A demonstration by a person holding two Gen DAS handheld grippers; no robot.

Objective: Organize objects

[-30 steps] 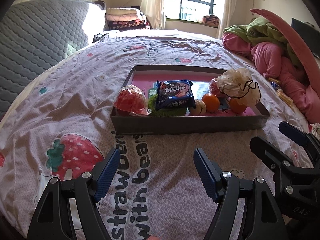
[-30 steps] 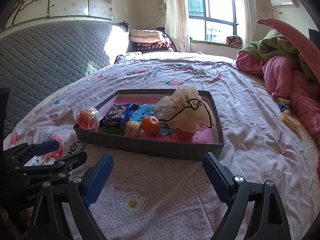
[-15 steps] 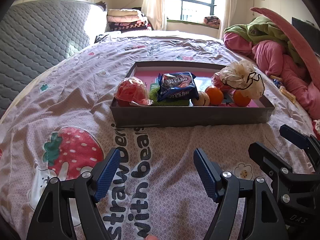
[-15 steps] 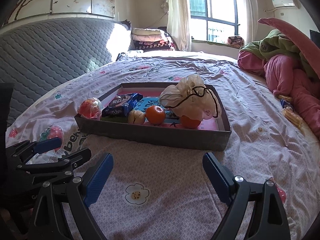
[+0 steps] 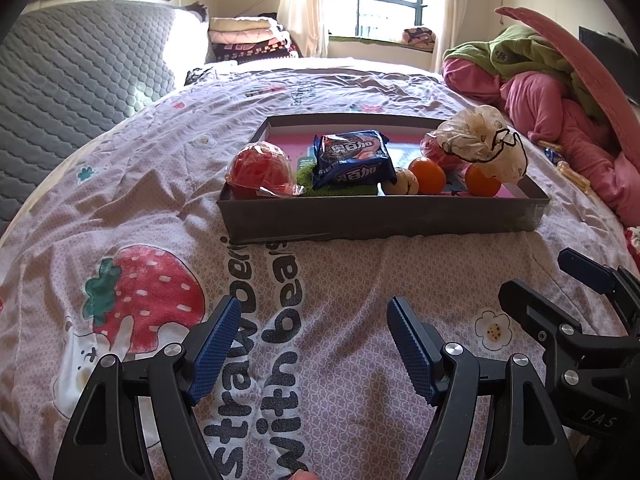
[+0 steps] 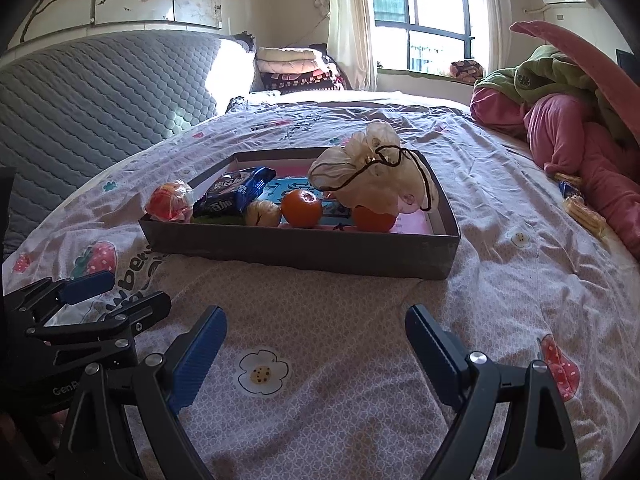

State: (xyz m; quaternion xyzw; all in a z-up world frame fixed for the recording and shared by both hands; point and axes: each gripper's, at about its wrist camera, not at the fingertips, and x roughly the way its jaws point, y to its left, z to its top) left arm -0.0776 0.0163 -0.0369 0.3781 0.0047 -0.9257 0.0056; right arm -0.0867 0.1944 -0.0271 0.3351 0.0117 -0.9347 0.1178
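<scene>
Both the left gripper and right gripper gape empty before the tray, lying crosswise.

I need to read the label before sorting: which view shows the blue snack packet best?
Left wrist: the blue snack packet faces the camera, propped up, print fully visible. In the right wrist view it appears side-on and smaller, its label partly hidden.

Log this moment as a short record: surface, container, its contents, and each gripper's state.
surface: bedspread with strawberry print
container: grey tray resting on the bedspread
contents: blue snack packet, wrapped red item, two oranges, pale round item, drawstring pouch
left gripper: open, empty, short of the tray
right gripper: open, empty, short of the tray
</scene>
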